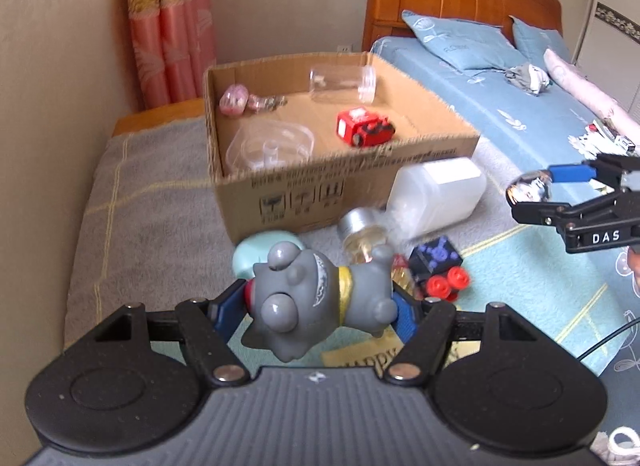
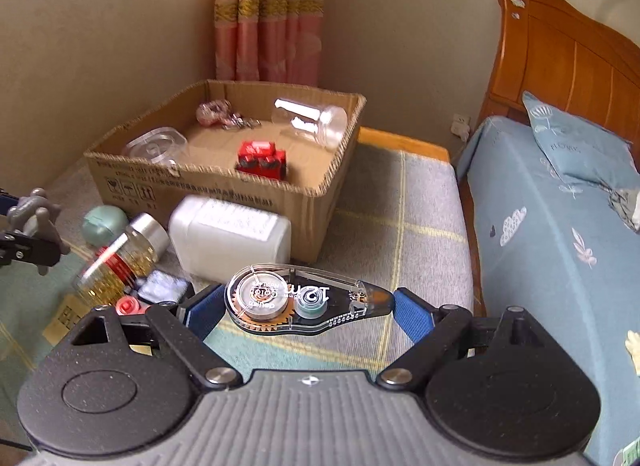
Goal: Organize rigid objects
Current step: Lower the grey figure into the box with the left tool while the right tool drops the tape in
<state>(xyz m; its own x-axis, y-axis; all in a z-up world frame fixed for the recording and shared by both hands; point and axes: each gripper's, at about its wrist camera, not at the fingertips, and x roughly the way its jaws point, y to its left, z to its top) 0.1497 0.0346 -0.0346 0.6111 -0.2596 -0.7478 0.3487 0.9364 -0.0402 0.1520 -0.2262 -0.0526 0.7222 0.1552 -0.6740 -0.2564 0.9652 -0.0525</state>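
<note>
Carrying both picks toward the box (image 1: 280,201), I judge.
Left gripper (image 1: 320,312) clamps the gray toy (image 1: 316,298), right gripper (image 2: 308,306) the tape dispenser (image 2: 304,298) (next: release inside the box).

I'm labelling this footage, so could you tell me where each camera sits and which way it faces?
Left wrist: on the left gripper, looking along its fingers, which hold a grey figurine; the right gripper shows at the right edge.
Right wrist: on the right gripper, which holds a tape dispenser; the left gripper shows at the left edge.
Shared: both face the cardboard box and white jug.
</note>
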